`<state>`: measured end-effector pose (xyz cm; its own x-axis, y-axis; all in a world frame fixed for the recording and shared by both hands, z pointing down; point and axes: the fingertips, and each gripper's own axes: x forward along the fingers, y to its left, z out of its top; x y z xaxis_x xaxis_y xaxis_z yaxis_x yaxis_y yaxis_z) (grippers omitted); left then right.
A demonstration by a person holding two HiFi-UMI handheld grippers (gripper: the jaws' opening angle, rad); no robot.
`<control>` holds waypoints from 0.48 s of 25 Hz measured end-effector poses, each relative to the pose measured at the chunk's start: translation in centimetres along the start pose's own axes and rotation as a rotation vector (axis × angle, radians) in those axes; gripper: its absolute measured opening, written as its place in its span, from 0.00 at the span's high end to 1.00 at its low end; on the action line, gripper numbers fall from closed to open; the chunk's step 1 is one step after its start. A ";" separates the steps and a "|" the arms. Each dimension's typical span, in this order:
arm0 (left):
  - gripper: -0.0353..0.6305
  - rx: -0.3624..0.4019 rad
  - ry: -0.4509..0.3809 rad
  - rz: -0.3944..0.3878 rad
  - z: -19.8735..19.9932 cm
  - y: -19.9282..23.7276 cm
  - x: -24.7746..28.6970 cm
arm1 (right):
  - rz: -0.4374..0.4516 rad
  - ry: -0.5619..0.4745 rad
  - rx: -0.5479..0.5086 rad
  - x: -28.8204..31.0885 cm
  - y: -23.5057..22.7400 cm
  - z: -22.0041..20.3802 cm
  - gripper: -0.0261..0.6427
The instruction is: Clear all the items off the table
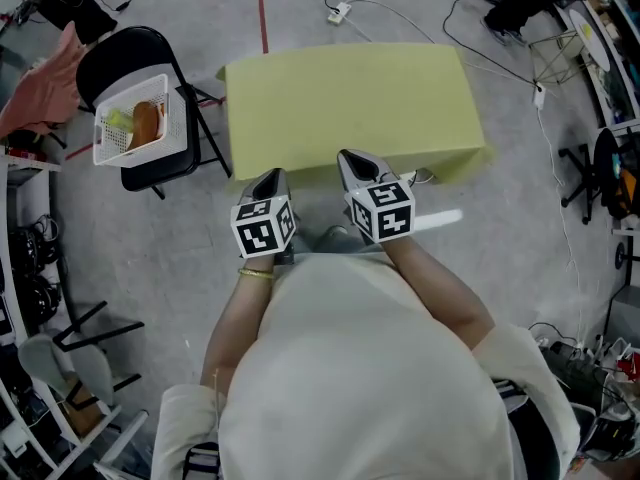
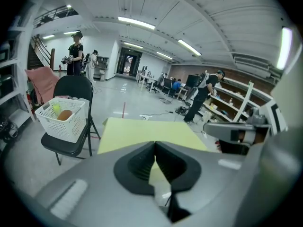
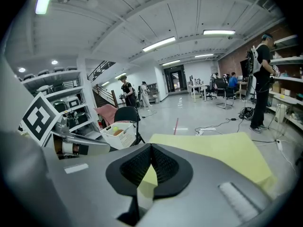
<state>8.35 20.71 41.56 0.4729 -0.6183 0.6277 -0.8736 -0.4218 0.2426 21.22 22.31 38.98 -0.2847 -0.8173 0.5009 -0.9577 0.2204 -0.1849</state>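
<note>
The yellow-green table (image 1: 350, 98) has nothing on its top. My left gripper (image 1: 268, 176) hovers at its near edge, jaws shut and empty, and in the left gripper view the tips of the left gripper (image 2: 155, 143) meet over the table (image 2: 142, 131). My right gripper (image 1: 352, 156) is beside it, a little further over the near edge, also shut with nothing between the pads; the right gripper (image 3: 150, 146) points across the table (image 3: 222, 155). A white basket (image 1: 105, 140) on a black folding chair (image 1: 130, 48) to the left holds an orange-brown item (image 1: 146, 123) and a green one (image 1: 120, 120).
Cables and a power strip (image 1: 340, 11) lie on the floor beyond the table. A pink cloth (image 1: 45, 83) hangs left of the chair. Shelving and stands line the right side (image 1: 610, 168). People stand far off in the room (image 2: 75, 53).
</note>
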 end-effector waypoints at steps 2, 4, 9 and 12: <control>0.93 0.012 0.001 -0.009 -0.4 -1.3 0.1 | -0.003 -0.003 -0.002 -0.9 -0.6 -0.6 0.96; 0.93 0.026 0.002 -0.019 -0.8 -2.4 0.2 | -0.004 -0.004 0.001 -1.7 -1.2 -1.2 0.96; 0.93 0.051 -0.003 -0.034 -0.7 -4.0 0.4 | -0.009 -0.009 0.002 -2.7 -2.1 -1.7 0.96; 0.93 0.058 0.003 -0.038 -0.8 -4.5 0.5 | -0.006 0.004 -0.008 -3.1 -2.3 -2.0 0.96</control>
<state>12.45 22.84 41.38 0.5051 -0.5991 0.6213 -0.8469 -0.4829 0.2227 24.22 25.36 39.57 -0.2792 -0.8167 0.5050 -0.9597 0.2196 -0.1755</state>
